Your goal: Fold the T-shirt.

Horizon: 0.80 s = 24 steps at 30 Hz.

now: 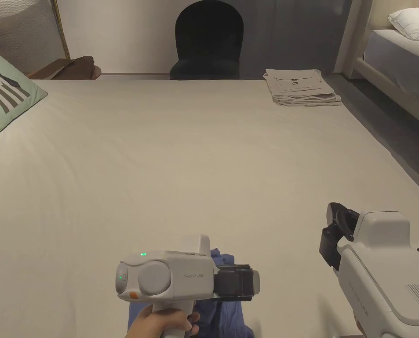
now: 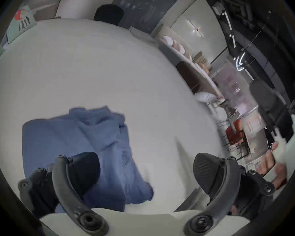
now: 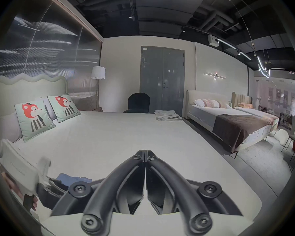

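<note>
One bed point(image 1: 169, 167), cream-sheeted, across the head view. One blue T-shirt point(image 2: 85, 147), crumpled, lower left of the left gripper view, at the bed's near edge. Left gripper point(image 2: 143, 176): jaws wide, nothing held, shirt beneath. Right gripper point(image 3: 145, 156): jaws closed together, nothing held. Risk judged: bunched layers may be pinched together, so the shirt would be lifted wadded, not spread.

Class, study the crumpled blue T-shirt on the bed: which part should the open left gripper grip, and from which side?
Probably the raised, bunched ridge of the blue T-shirt, approached from above. The open left gripper hangs over it, and that ridge stands proud of the bed, so both jaws can close on cloth.
</note>
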Available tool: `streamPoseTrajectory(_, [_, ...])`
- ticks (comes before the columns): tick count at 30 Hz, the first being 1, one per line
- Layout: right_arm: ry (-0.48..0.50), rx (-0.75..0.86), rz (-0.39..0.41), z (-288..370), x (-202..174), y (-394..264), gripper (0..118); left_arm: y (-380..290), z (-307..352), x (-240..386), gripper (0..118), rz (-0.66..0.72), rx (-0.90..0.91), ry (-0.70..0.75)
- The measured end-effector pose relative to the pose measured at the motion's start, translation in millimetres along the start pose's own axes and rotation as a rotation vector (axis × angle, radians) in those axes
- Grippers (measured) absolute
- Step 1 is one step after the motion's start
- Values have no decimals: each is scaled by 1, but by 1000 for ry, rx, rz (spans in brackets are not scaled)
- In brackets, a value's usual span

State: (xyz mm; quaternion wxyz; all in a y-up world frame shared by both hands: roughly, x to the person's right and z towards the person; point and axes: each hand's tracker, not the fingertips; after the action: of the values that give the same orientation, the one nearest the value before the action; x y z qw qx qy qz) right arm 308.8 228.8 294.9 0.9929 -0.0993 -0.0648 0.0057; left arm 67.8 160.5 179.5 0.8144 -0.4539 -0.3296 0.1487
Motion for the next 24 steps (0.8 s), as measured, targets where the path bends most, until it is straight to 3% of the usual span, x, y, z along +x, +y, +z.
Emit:
streamPoseTrajectory(3, [3,2,-1,1,-1,1,0,3,23,8,110,-38,137,34])
streamPoseTrajectory(9, [5,14,-5,3,-2,3,0,-7,61,10,107,-197,400,304])
streamPoseTrajectory(10, [7,15,-6,3,-2,3,0,-11,66,7,98,-214,435,322])
streamPoseTrajectory(11, [7,15,-6,3,-2,3,0,-14,68,4,81,-222,453,349])
streamPoseTrajectory(12, [7,17,-5,4,-3,3,0,-16,67,-2,59,-231,457,387])
streamPoseTrajectory(13, [9,18,-5,4,-3,3,0,-19,66,-7,25,-225,453,420])
streamPoseTrajectory(14, [11,19,-6,4,-3,3,0,-21,65,-12,8,-228,437,443])
streamPoseTrajectory(15, [13,18,-5,4,-3,2,0,-25,64,-18,1,-217,427,422])
streamPoseTrajectory(18, [14,18,-6,6,-4,1,0,-35,53,-35,0,-167,366,394])
streamPoseTrajectory(24, [16,15,-10,7,-3,0,0,-65,15,-38,0,-236,241,371])
